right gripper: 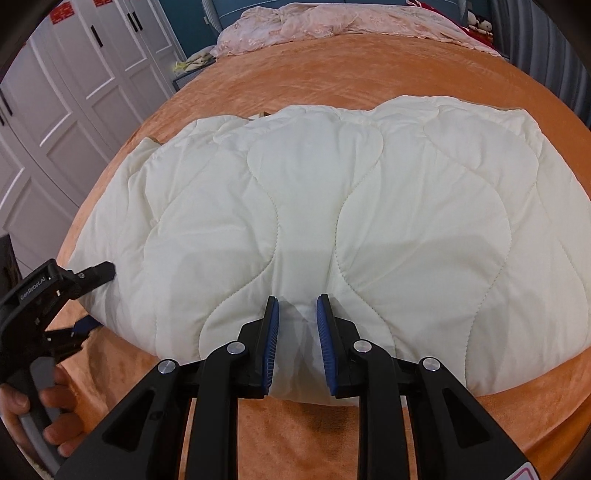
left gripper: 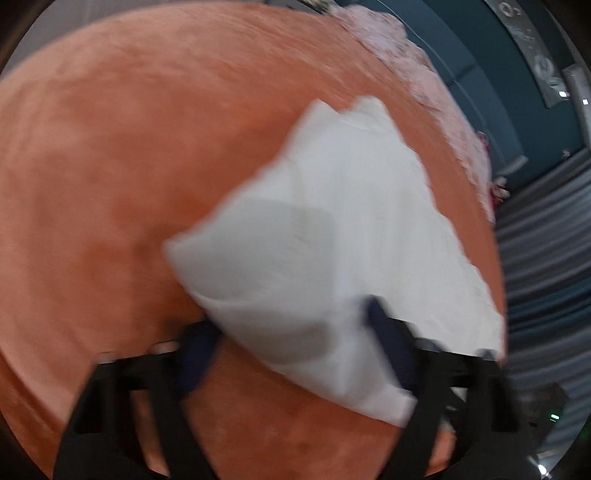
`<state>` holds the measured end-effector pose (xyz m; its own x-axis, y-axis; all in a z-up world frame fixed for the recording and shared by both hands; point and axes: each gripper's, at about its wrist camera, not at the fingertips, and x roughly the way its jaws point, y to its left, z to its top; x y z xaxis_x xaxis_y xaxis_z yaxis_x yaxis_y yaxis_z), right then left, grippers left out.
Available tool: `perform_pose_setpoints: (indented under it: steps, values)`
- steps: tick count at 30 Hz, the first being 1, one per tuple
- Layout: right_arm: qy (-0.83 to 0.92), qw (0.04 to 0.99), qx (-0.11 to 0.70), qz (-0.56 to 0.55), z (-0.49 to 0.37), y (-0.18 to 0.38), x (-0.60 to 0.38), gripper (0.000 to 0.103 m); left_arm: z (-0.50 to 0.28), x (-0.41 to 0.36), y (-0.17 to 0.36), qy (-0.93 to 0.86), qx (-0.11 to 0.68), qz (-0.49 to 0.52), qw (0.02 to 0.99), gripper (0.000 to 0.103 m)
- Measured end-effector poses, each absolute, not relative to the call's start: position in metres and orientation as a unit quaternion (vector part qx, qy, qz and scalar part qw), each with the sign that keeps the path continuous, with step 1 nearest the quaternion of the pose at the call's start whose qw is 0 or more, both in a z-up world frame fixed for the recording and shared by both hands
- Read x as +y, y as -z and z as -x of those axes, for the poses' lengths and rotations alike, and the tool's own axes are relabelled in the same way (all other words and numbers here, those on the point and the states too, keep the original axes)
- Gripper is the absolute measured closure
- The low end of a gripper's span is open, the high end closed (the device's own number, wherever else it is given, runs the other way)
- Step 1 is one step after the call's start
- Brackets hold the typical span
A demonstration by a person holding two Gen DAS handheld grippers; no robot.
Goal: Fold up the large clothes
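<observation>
The white quilted garment [right gripper: 332,229] lies across the orange bedcover [right gripper: 332,81], filling the frame's centre. The right gripper [right gripper: 297,339] pinches its near edge at lower centre. At lower left, the left gripper [right gripper: 92,299] has its fingers spread around the garment's corner.

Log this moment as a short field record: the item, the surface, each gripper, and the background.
item: white quilted comforter, lying folded and puffy
surface: orange bedspread
right gripper: at the near edge, jaws apart with a bunch of fabric between the blue pads
left gripper: at the left corner, one finger above the fabric and one below; its own view is blurred
background: pink lace cover at the far end; white wardrobe doors to the left
</observation>
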<state>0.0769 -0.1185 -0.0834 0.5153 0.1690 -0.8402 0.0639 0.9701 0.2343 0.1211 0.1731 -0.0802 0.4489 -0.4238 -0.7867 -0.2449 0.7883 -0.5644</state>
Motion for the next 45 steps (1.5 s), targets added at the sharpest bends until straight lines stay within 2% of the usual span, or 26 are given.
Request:
perform_pose_setpoints:
  steps: [1, 4, 7, 10, 15, 17, 22, 26, 34, 40, 45]
  values:
    - [-0.030, 0.862, 0.492, -0.118, -0.077, 0.083, -0.118, 0.081, -0.119, 0.170, 0.075, 0.066, 0.522, 0.322, 0.787, 0.058]
    - [-0.031, 0.862, 0.493, -0.112, -0.075, 0.083, -0.114, 0.081, -0.112, 0.169, 0.052, 0.084, 0.502, 0.310, 0.803, 0.081]
    - [-0.032, 0.862, 0.494, -0.110, -0.072, 0.082, -0.110, 0.081, -0.102, 0.174, 0.022, 0.117, 0.477, 0.330, 0.806, 0.089]
    - [-0.036, 0.860, 0.498, -0.109, -0.070, 0.079, -0.104, 0.084, -0.091, 0.169, -0.006, 0.142, 0.458, 0.323, 0.816, 0.093]
    - [-0.089, 0.845, 0.510, -0.138, -0.061, 0.076, -0.082, 0.086, -0.063, 0.147, -0.067, 0.182, 0.408, 0.254, 0.858, 0.094]
    - [-0.117, 0.836, 0.514, -0.149, -0.058, 0.077, -0.069, 0.090, -0.053, 0.132, -0.084, 0.197, 0.395, 0.222, 0.869, 0.094]
    - [-0.165, 0.820, 0.524, -0.160, -0.055, 0.077, -0.062, 0.093, -0.045, 0.096, -0.093, 0.228, 0.398, 0.180, 0.870, 0.094]
    - [-0.166, 0.821, 0.504, -0.209, -0.037, 0.051, -0.121, 0.093, -0.044, 0.062, -0.099, 0.258, 0.397, 0.148, 0.868, 0.094]
    - [-0.051, 0.857, 0.458, -0.230, 0.018, 0.010, -0.248, 0.093, -0.045, -0.035, -0.073, 0.322, 0.443, 0.082, 0.833, 0.094]
    - [-0.005, 0.875, 0.438, -0.207, 0.042, -0.010, -0.292, 0.092, -0.031, -0.100, -0.027, 0.352, 0.492, 0.020, 0.796, 0.094]
    - [0.000, 0.876, 0.427, -0.226, 0.048, -0.021, -0.310, 0.088, -0.022, -0.110, -0.003, 0.341, 0.507, -0.005, 0.791, 0.094]
